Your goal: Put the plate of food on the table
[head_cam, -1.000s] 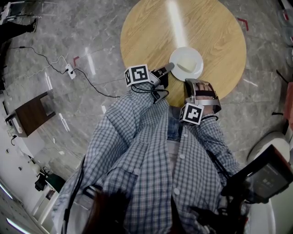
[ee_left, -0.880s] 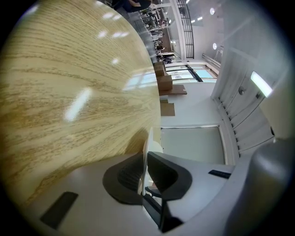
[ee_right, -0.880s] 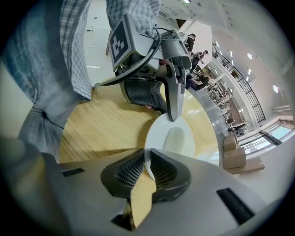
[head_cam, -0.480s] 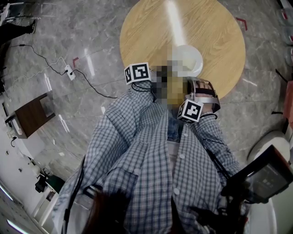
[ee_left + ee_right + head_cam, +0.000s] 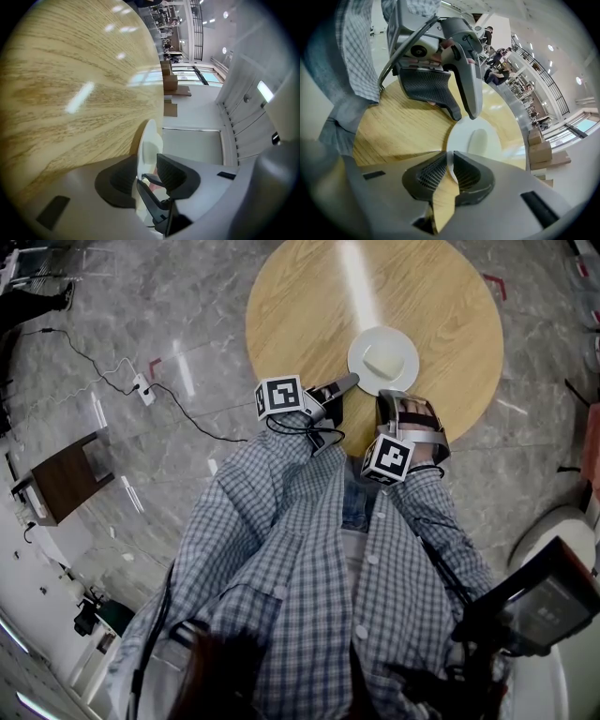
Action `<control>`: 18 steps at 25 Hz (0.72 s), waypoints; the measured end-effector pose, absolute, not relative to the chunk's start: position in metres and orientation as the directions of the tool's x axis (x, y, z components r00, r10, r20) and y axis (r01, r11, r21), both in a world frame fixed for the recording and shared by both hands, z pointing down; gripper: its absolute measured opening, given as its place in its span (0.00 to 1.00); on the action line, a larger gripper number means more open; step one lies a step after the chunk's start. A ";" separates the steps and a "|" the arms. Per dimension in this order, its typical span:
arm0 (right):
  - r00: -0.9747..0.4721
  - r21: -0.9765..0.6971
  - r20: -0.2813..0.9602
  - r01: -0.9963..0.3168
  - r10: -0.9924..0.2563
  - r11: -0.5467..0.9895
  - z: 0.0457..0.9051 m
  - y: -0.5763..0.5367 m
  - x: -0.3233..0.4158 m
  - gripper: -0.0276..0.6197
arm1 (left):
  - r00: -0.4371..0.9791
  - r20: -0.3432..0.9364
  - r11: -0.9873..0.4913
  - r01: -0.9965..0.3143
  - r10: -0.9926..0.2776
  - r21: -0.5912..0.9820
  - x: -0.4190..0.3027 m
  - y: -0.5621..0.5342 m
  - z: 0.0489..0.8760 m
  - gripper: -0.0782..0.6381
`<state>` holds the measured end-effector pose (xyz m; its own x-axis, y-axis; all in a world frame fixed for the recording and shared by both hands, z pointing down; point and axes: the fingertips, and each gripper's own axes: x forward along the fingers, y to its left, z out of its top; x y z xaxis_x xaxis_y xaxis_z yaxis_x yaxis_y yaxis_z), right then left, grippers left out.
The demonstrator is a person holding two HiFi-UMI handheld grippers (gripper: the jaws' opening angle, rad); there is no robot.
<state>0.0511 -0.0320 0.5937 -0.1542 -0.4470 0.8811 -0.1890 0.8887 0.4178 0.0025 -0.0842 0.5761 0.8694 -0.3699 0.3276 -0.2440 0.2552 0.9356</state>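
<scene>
Head view: a round white plate point(image 5: 405, 345) bearing a pale, flat piece of food point(image 5: 379, 363) sits on the round light-wood table point(image 5: 300, 296), towards its near edge

Left gripper view: the left gripper point(image 5: 146, 172) is opening its jaws, with the plate's thin rim between them

Right gripper view: the right gripper point(image 5: 451, 168) pinches the plate's near rim

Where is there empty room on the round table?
The table's far half and left side, beyond the white plate, are bare wood. It's crowded at the near edge: the left gripper, jaws opening around the plate's rim, and the right gripper pinching it.
</scene>
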 end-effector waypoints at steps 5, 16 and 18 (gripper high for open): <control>-0.188 0.386 0.883 -0.235 -0.431 0.892 0.592 -0.032 0.049 0.12 | 0.869 0.334 0.246 -0.256 -0.365 0.935 0.002 -0.084 0.574 0.27; -0.325 0.205 0.865 -0.468 -0.383 0.860 0.581 -0.034 0.047 0.12 | 0.857 0.364 0.249 -0.287 -0.364 0.925 0.001 -0.086 0.581 0.27; -0.332 0.199 0.853 -0.508 -0.403 0.838 0.578 -0.035 0.050 0.12 | 0.857 0.365 0.247 -0.290 -0.364 0.925 0.001 -0.085 0.583 0.27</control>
